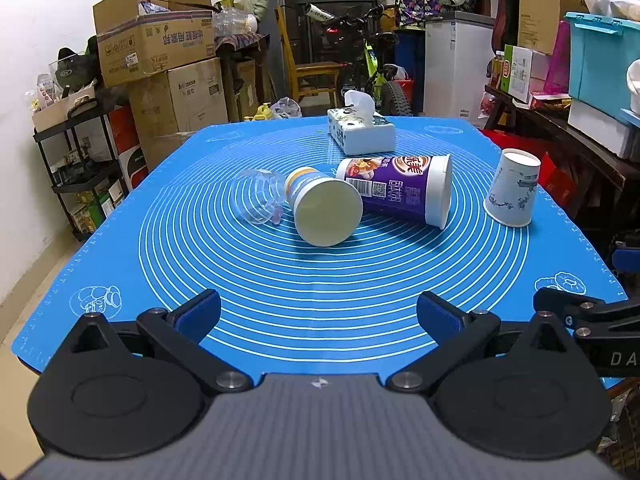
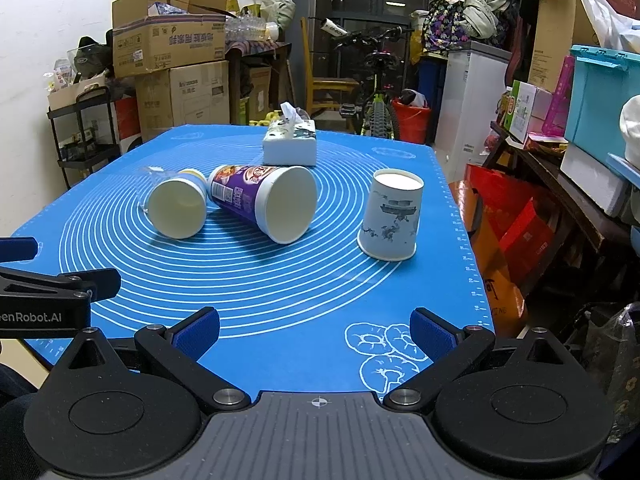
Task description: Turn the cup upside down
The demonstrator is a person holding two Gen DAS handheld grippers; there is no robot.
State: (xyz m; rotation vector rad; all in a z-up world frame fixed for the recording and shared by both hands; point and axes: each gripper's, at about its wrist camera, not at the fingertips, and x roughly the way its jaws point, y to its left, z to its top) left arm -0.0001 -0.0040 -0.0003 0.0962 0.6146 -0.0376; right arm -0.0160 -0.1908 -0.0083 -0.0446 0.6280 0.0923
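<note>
On the blue mat [image 1: 320, 288] lie a clear plastic cup [image 1: 258, 196], a blue-and-yellow paper cup [image 1: 322, 208] and a purple cup [image 1: 400, 188], all on their sides. A white paper cup with ink drawings [image 1: 512, 188] stands upside down at the right. The right wrist view shows the same: the clear cup [image 2: 154, 178], the yellow-banded cup [image 2: 178, 208], the purple cup [image 2: 264, 202] and the white cup [image 2: 392, 220]. My left gripper [image 1: 318, 318] is open and empty near the front edge. My right gripper [image 2: 316, 332] is open and empty, in front of the white cup.
A tissue box [image 1: 360, 130] sits at the back of the mat, also in the right wrist view [image 2: 290, 146]. Cardboard boxes [image 1: 160, 52], a shelf, a bicycle [image 1: 376, 76] and bins surround the table. The right gripper's body [image 1: 592, 320] shows at the left view's right edge.
</note>
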